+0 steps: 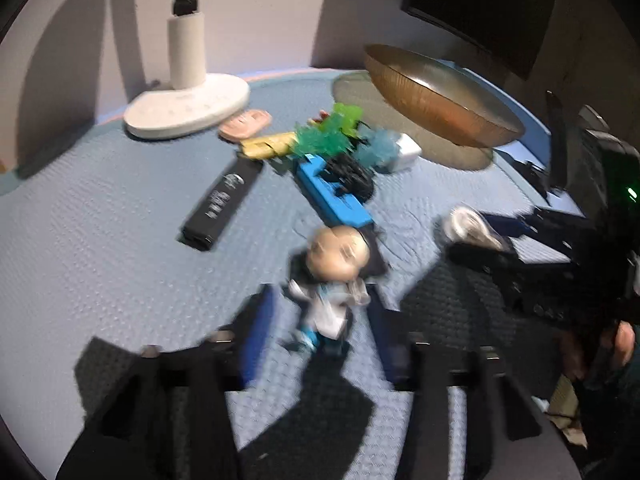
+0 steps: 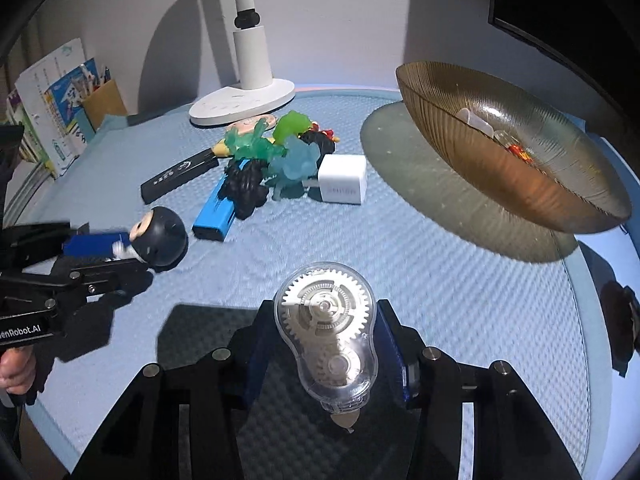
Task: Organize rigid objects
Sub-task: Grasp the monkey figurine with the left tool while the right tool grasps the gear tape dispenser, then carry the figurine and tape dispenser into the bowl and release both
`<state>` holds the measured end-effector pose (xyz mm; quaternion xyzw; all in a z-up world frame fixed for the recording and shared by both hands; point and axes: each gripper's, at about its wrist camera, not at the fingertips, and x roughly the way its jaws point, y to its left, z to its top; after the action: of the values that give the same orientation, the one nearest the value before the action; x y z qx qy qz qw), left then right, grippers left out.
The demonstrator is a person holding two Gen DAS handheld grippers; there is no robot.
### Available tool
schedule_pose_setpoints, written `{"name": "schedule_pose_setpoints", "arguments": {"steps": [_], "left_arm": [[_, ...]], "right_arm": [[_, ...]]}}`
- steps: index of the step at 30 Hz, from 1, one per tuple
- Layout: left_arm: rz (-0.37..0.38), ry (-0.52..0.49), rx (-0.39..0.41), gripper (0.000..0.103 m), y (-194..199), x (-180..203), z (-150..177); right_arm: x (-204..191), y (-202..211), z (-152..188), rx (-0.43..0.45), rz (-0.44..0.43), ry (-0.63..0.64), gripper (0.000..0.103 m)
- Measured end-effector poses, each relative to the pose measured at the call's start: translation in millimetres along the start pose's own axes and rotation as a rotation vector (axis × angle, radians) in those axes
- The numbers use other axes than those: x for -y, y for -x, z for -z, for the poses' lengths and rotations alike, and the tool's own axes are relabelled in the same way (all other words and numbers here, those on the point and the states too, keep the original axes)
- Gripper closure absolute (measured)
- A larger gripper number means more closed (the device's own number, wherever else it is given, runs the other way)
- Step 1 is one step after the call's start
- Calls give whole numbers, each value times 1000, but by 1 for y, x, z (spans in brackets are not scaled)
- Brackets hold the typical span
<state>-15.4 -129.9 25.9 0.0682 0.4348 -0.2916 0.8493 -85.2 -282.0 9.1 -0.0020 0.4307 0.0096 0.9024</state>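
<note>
A clear correction-tape dispenser with white gears inside stands between the blue pads of my right gripper, which is shut on it just above the blue mat. In the left wrist view the same gripper comes in from the right with the dispenser. A big-headed figurine in a white and teal outfit lies between the jaws of my left gripper. That view is blurred, and the left pad stands apart from the figurine. The right wrist view shows the figurine's dark-haired head poking out past the left gripper.
An amber ribbed glass bowl with small items inside sits at the right. Behind lies a pile: black bar, blue bar, white charger cube, green translucent toys. A white lamp base and books stand at the back.
</note>
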Motion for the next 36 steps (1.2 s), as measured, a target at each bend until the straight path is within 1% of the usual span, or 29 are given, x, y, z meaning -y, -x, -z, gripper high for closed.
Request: {"name": "schedule_pose_setpoints", "arguments": {"steps": [1, 2, 4, 6, 7, 8, 9, 11, 13, 15, 17, 18, 20, 22, 24, 26, 28, 31, 33, 36], "left_arm": [[-19, 6, 12, 30, 1, 0, -2], [-15, 11, 22, 30, 1, -1, -5], [15, 3, 12, 30, -4, 2, -9], [18, -15, -1, 30, -11, 8, -11], [22, -22, -17, 37, -18, 11, -11], [32, -25, -30, 55, -23, 13, -10], [30, -34, -32, 59, -26, 17, -9], [-16, -74, -13, 60, -24, 26, -6], [-15, -79, -7, 60, -20, 31, -5], [-14, -80, 12, 60, -12, 34, -6], [-10, -83, 43, 60, -1, 39, -13], [1, -83, 62, 60, 5, 41, -19], [18, -84, 112, 60, 18, 48, -37], [46, -83, 154, 60, 27, 56, -61], [94, -81, 181, 60, 31, 65, -90], [123, -85, 197, 60, 28, 76, -118], [134, -100, 201, 60, 19, 91, -142], [148, -110, 160, 60, -6, 111, -162], [146, -113, 126, 60, -24, 121, -166], [140, -125, 74, 60, -54, 133, -168]], "right_arm": [[1, 2, 1, 0, -3, -4, 55], [1, 2, 2, 0, -6, -8, 55], [3, 4, 5, 0, -11, -12, 55], [4, 4, 5, 2, -16, -17, 55], [5, 3, 6, 2, -20, -23, 55], [6, 3, 6, 5, -22, -30, 55], [6, 3, 6, 8, -20, -36, 55], [1, 4, 8, 17, 3, -21, 55], [-1, 7, 9, 29, -7, -22, 55], [5, 15, 7, 52, -58, -60, 55], [15, 32, 2, 92, -59, -95, 55], [21, 41, -2, 114, -51, -105, 55], [41, 69, -17, 183, -6, -134, 55], [63, 92, -33, 231, 42, -168, 55], [88, 109, -49, 251, 86, -213, 55], [116, 115, -65, 225, 128, -276, 55], [137, 109, -76, 166, 166, -317, 55], [155, 94, -84, 100, 263, -320, 55], [164, 80, -86, 56, 305, -320, 55], [170, 63, -84, 4, 307, -323, 55]]}}
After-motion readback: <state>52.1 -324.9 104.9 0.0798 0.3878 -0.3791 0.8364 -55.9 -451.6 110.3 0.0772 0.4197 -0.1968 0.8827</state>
